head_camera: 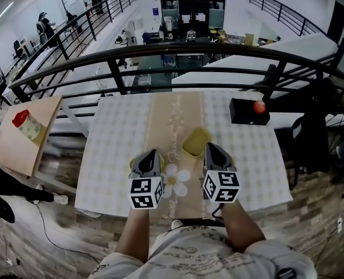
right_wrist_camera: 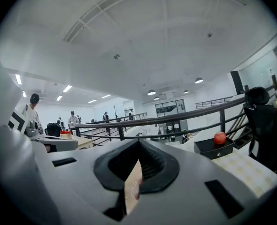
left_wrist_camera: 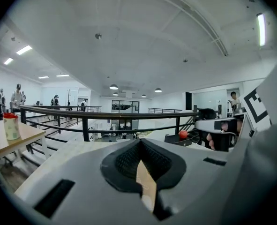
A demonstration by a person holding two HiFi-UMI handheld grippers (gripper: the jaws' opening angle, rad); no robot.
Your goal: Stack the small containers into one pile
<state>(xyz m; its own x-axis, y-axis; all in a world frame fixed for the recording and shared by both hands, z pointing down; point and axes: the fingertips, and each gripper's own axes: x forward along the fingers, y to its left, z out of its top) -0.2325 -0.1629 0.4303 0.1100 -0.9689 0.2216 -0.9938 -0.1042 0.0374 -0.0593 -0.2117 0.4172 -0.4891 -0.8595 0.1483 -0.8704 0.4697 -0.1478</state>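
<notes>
A small yellow square container (head_camera: 195,142) stands on the tan runner (head_camera: 173,121) in the middle of the checked table (head_camera: 113,144); whether it is one piece or several nested I cannot tell. My right gripper (head_camera: 211,148) rests just to its right, close to its near corner, shut and holding nothing. Further left, beside a white flower print, my left gripper (head_camera: 151,154) is also shut and empty. In both gripper views the jaws (left_wrist_camera: 139,142) (right_wrist_camera: 138,143) meet, leaving only a thin slit that shows the runner. The container is hidden in both of those views.
A black box (head_camera: 248,114) with a red apple (head_camera: 259,106) on top sits at the table's far right. A black railing (head_camera: 177,54) runs behind the table. To the left, a wooden side table (head_camera: 20,150) carries a red-lidded cup (head_camera: 26,125).
</notes>
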